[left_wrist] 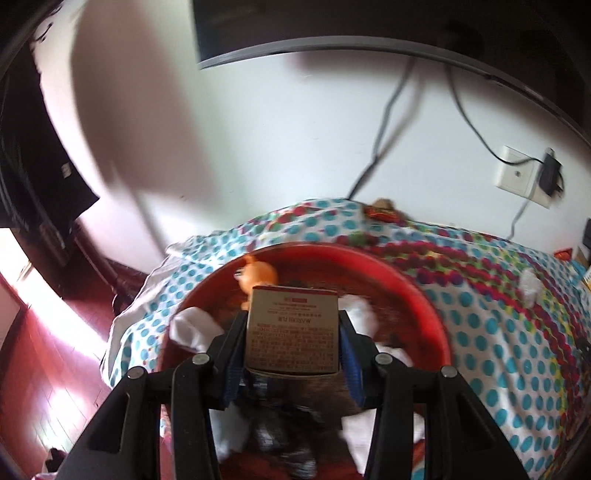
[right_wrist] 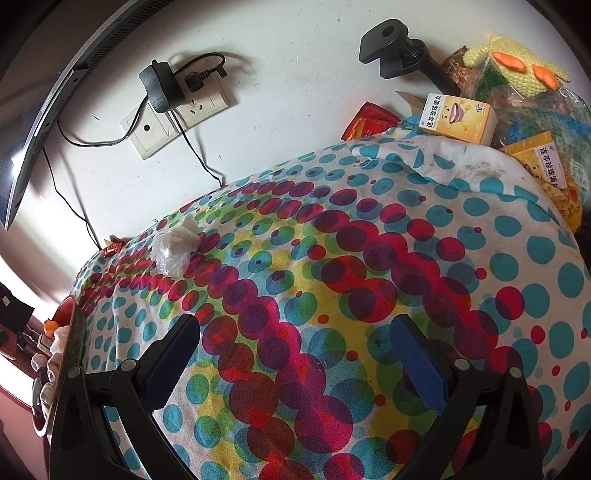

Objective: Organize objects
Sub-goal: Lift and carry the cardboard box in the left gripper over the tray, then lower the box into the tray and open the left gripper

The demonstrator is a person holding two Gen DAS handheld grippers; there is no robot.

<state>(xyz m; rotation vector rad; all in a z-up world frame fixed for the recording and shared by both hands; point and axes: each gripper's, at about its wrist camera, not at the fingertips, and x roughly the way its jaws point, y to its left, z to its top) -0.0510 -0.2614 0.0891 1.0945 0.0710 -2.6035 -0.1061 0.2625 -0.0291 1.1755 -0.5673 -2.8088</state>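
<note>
My left gripper [left_wrist: 292,317] is shut on a small tan box [left_wrist: 292,330] with printed text and holds it over a red basin [left_wrist: 428,299]. The basin holds an orange toy [left_wrist: 258,275], white cloths [left_wrist: 194,328] and dark items. My right gripper [right_wrist: 295,332] is open and empty above the dotted cloth [right_wrist: 332,258]. The red basin's edge [right_wrist: 64,310] shows at the far left of the right wrist view. A crumpled clear plastic bag [right_wrist: 173,249] lies on the cloth ahead of the right gripper.
Two yellow medicine boxes [right_wrist: 456,118] [right_wrist: 546,162], a knitted yellow toy [right_wrist: 517,66], a red snack wrapper [right_wrist: 369,120] and a black stand [right_wrist: 391,48] sit at the back right. A wall socket with a plugged adapter [right_wrist: 162,88] and a monitor [left_wrist: 332,26] are behind.
</note>
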